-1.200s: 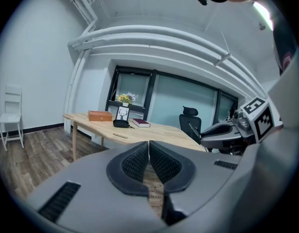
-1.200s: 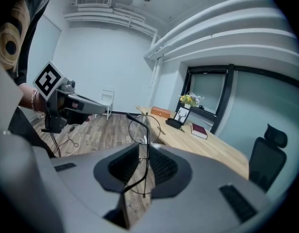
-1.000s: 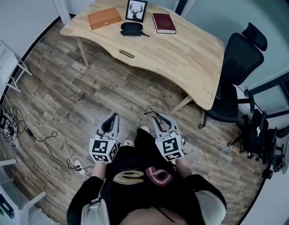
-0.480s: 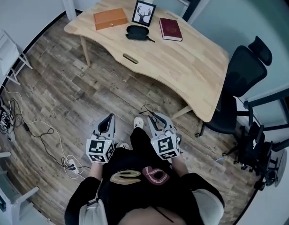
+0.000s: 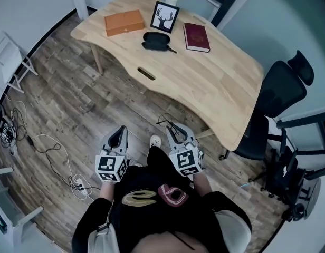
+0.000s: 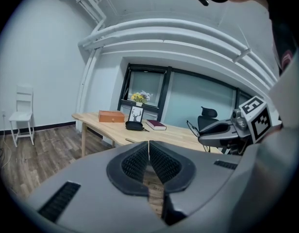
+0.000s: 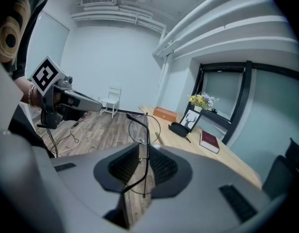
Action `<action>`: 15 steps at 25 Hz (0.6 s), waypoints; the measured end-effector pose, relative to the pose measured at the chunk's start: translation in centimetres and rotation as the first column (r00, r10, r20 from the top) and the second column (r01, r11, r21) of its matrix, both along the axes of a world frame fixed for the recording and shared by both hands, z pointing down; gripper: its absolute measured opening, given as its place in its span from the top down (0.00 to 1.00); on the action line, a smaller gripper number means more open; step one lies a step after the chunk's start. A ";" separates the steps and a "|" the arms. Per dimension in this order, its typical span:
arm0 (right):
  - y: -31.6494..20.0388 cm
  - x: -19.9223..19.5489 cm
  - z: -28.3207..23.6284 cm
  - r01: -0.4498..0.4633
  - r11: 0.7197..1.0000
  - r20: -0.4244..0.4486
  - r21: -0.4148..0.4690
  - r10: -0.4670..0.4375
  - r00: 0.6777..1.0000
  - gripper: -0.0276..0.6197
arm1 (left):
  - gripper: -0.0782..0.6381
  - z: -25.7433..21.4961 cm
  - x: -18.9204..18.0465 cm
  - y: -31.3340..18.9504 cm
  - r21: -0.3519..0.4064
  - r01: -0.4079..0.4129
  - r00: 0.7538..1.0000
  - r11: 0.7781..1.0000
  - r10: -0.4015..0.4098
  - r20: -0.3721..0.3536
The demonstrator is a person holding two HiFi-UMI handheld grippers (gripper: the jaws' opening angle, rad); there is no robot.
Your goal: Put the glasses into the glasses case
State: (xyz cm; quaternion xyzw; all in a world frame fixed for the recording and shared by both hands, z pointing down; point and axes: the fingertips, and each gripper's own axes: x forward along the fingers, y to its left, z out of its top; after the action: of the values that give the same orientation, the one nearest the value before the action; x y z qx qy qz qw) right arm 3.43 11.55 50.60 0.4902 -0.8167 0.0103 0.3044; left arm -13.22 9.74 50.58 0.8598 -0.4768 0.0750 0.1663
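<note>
- While the right gripper (image 7: pixel 143 154) clamps the glasses (image 7: pixel 145 129) between its pads, the left gripper (image 6: pixel 149 152) shows jaws pressed together — empty.
- On the table (image 5: pixel 215 83), the glasses case (image 5: pixel 156 40) — well apart from both grippers.

Your bench (image 5: pixel 215 83) is pale, smooth, matt wood; the floor (image 5: pixel 73 104) is grainier grey-brown planking. The glasses (image 7: pixel 143 129) are thin dark wire with clear lenses. Your right tongs (image 7: pixel 144 147) and left tongs (image 6: pixel 149 143) have matt grey plastic shells with black ribbed pads (image 7: pixel 125 164). The glasses case (image 5: pixel 156 40) looks dark and faintly glossy.
</note>
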 end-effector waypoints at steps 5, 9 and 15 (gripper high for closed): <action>-4.2 2.1 -0.5 0.011 1.000 0.009 0.016 -0.011 1.000 0.84 | 0.86 -0.3 2.2 -3.2 0.005 0.017 1.000 1.000 -0.017 0.005; -7.2 3.9 -0.4 0.028 0.999 0.015 0.022 -0.028 0.999 0.84 | 0.86 -0.4 4.1 -6.0 0.011 0.030 1.000 0.999 -0.030 0.005; -10.8 7.3 -0.4 0.038 0.999 0.034 0.029 -0.039 0.999 0.84 | 0.86 -0.7 7.8 -9.7 0.022 0.033 0.999 0.999 -0.033 -0.002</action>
State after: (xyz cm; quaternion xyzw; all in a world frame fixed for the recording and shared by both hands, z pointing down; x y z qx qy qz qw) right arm 10.74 0.77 50.18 0.4785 -0.8311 0.0011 0.2834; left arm -5.44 0.02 49.87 0.8537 -0.4916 0.0664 0.1586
